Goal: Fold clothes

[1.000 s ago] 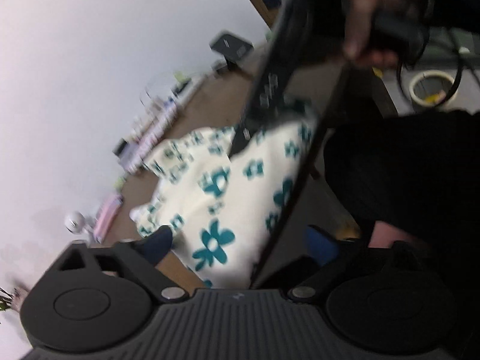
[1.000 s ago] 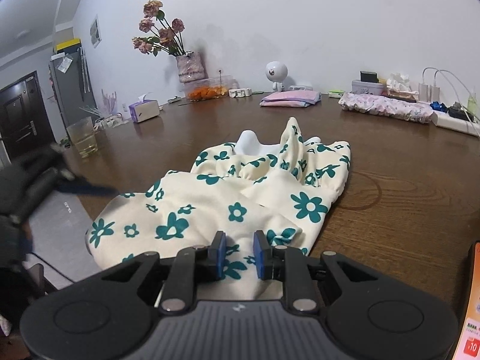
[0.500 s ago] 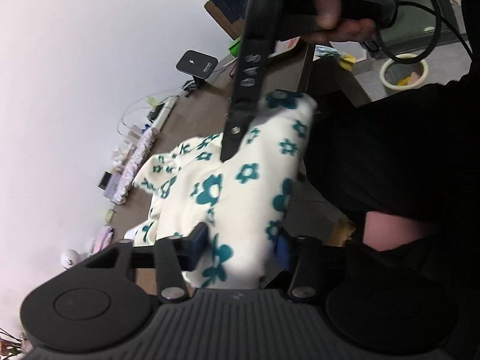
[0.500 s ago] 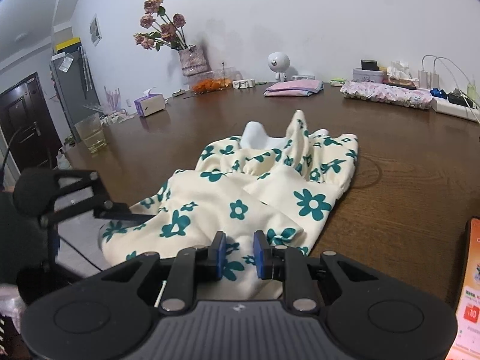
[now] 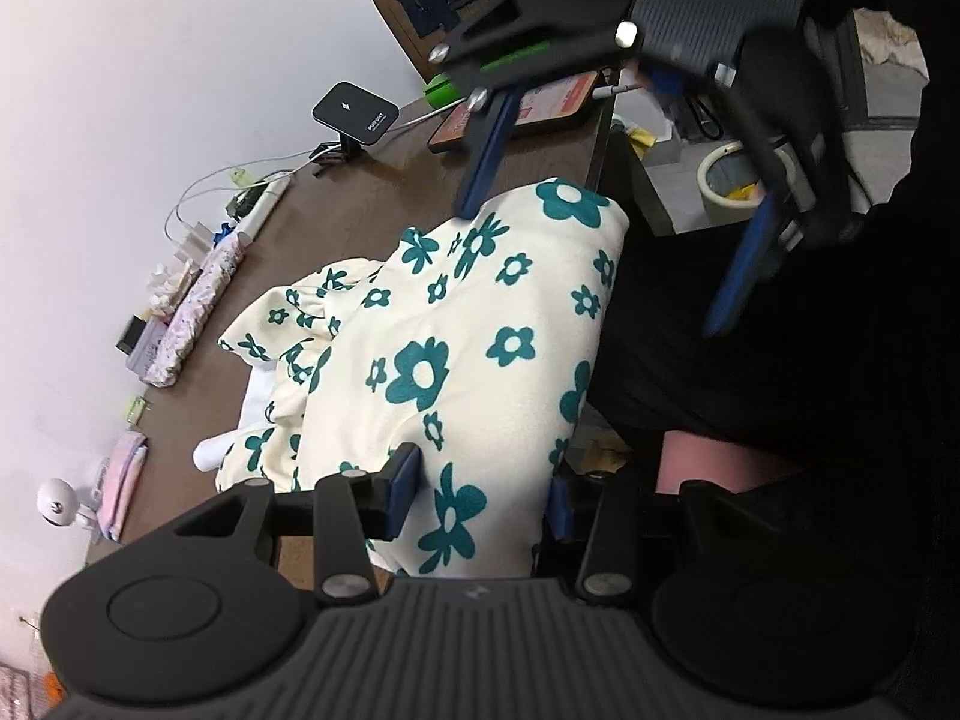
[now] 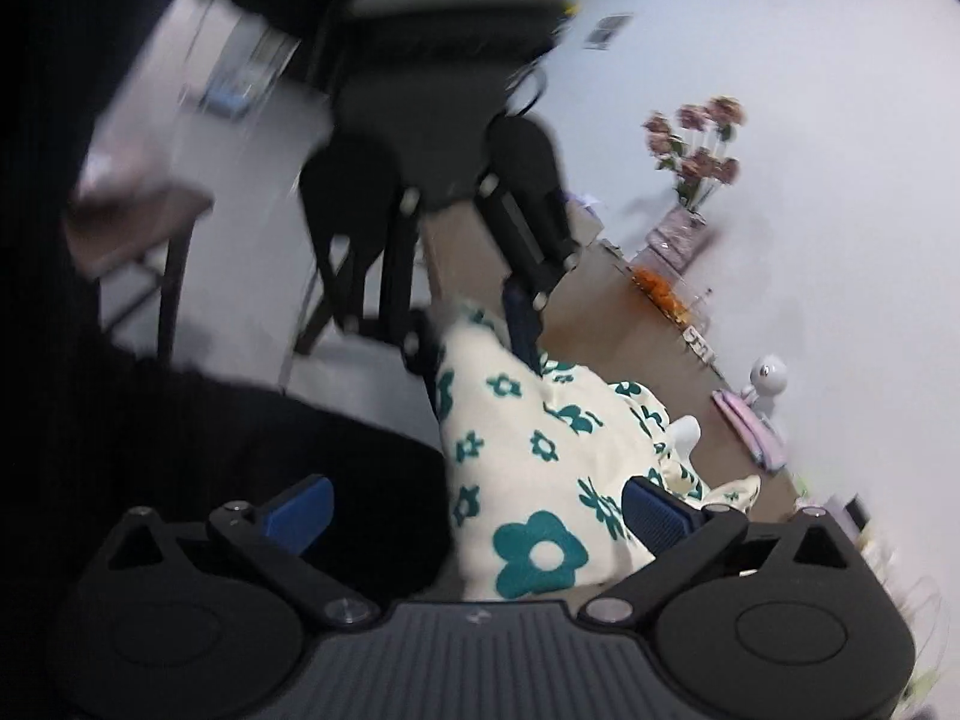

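One floral garment (image 5: pixel 456 354) is lying on one tabletop (image 5: pixel 360 192). Two tools are showing: the left tool (image 5: pixel 480 498) and the right tool (image 6: pixel 474 507). One vase of flowers (image 6: pixel 690 180), one white figurine (image 6: pixel 765 375) and one phone (image 5: pixel 528 108) are standing by.

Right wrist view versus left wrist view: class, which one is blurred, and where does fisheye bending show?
Right wrist view: motion blur smears the top and left, and the floral garment looks soft. Left wrist view: mostly sharp, the garment's flowers crisp, only the right gripper slightly smeared. Both views: fisheye distortion, dark corners; the table edge runs tilted.
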The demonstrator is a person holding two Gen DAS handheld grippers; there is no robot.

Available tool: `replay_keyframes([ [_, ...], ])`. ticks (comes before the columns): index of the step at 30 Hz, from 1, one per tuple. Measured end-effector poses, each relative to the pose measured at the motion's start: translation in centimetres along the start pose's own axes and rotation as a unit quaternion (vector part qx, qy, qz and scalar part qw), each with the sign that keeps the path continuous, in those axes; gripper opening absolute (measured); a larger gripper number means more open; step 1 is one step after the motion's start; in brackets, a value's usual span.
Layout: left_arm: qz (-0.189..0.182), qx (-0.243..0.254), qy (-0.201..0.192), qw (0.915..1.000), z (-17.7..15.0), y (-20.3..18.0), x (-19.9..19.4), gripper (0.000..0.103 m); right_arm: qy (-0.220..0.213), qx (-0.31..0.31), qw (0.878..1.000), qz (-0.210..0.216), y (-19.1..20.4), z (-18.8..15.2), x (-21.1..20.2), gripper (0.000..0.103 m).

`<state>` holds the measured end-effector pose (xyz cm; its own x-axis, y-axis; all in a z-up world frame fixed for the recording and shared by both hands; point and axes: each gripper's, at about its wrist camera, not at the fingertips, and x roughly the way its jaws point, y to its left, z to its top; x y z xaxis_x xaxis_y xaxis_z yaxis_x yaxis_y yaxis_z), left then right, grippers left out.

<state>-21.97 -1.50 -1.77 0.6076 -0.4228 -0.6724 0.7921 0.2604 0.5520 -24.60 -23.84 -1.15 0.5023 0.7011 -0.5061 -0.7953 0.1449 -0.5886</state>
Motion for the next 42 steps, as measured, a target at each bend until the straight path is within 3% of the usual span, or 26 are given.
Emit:
replay_keyframes([
  [2,-0.007,-0.002,0.0,1.0,0.1,0.2,-0.1,0.043,0.018,-0.038,0.999,-0.012,0.2,0.3,1.5,0.089],
  [4,-0.015,-0.01,0.001,0.9998,0.1,0.4,-0.3,0.043,0.038,-0.053,0.998,-0.011,0.1,0.6,2.9,0.066],
  [6,-0.024,-0.023,-0.002,0.9995,0.0,0.5,-0.7,0.043,0.04,-0.023,0.999,-0.004,-0.7,0.7,3.2,0.06],
  [7,-0.03,-0.031,-0.004,0.999,-0.1,0.5,-1.0,0.043,0.039,0.001,0.999,0.003,-1.3,0.7,2.9,0.048],
  [8,-0.034,-0.037,-0.009,0.9987,-0.1,0.4,-1.4,0.042,0.036,0.031,0.999,0.011,-1.9,0.8,2.3,0.045],
  [10,-0.039,-0.043,-0.023,0.998,0.2,-0.2,-2.5,0.043,0.027,0.085,0.995,0.047,-3.2,0.7,1.1,0.038],
  [11,-0.036,-0.042,-0.031,0.998,0.3,-0.8,-3.0,0.048,0.024,0.102,0.993,0.062,-3.5,0.5,0.6,0.037],
  [15,0.057,0.007,-0.066,0.9962,-0.9,-3.3,-3.9,0.09,0.018,0.159,0.982,0.101,-5.4,-0.6,-0.7,0.035],
  [16,0.075,0.014,-0.068,0.9947,-1.4,-3.6,-3.8,0.09,0.015,0.176,0.978,0.112,-6.1,-0.8,-0.9,0.035],
  [20,0.096,0.023,-0.081,0.9918,-1.9,-3.4,-2.8,0.09,-0.002,0.217,0.964,0.155,-8.3,-1.6,-0.9,0.034],
  [23,0.084,0.036,-0.112,0.9895,-0.9,-3.1,-2.3,0.088,-0.016,0.238,0.95,0.202,-8.6,-1.7,-1.7,0.033],
  [25,0.049,0.042,-0.119,0.9907,-0.4,-2.8,-1.9,0.077,-0.025,0.261,0.935,0.237,-9.2,-1.9,-2.2,0.033],
  [26,0.022,0.033,-0.111,0.993,-0.2,-2.3,-1.5,0.058,-0.031,0.273,0.928,0.25,-9.5,-2.0,-2.5,0.033],
  [27,-0.008,0.007,-0.102,0.9947,-0.1,-1.5,-1.1,0.045,-0.036,0.284,0.922,0.26,-9.9,-2.1,-2.8,0.034],
  [28,-0.037,-0.028,-0.095,0.9944,-0.1,-0.5,-0.9,0.044,-0.039,0.295,0.92,0.256,-10.2,-2.2,-3.1,0.041],
  [29,-0.061,-0.065,-0.094,0.9916,-0.2,0.7,-0.8,0.04,-0.041,0.305,0.92,0.242,-10.4,-2.3,-3.6,0.045],
  [30,-0.08,-0.099,-0.096,0.9873,-0.5,1.8,-0.7,0.039,-0.048,0.312,0.921,0.228,-10.4,-2.5,-4.3,0.059],
  [31,-0.097,-0.13,-0.098,0.982,-0.7,2.9,-0.7,0.038,-0.058,0.317,0.922,0.215,-10.5,-2.8,-4.9,0.081],
  [33,-0.132,-0.184,-0.099,0.9691,-1.2,4.8,-0.3,0.036,-0.096,0.321,0.922,0.194,-10.3,-4.0,-6.3,0.097],
  [35,-0.172,-0.238,-0.098,0.951,-2.0,6.8,0.2,0.036,-0.111,0.311,0.93,0.162,-10.1,-4.7,-6.3,0.097],
  [38,-0.222,-0.311,-0.095,0.9193,-3.2,9.3,1.2,0.036,-0.089,0.301,0.938,0.145,-9.4,-5.3,-4.5,0.096],
  [41,-0.252,-0.358,-0.09,0.8946,-3.7,11.0,1.8,0.035,-0.11,0.305,0.936,0.14,-9.6,-5.4,-3.2,0.089],
  [42,-0.262,-0.372,-0.087,0.8861,-3.8,11.7,2.0,0.035,-0.117,0.311,0.933,0.14,-9.9,-5.4,-2.8,0.083],
])
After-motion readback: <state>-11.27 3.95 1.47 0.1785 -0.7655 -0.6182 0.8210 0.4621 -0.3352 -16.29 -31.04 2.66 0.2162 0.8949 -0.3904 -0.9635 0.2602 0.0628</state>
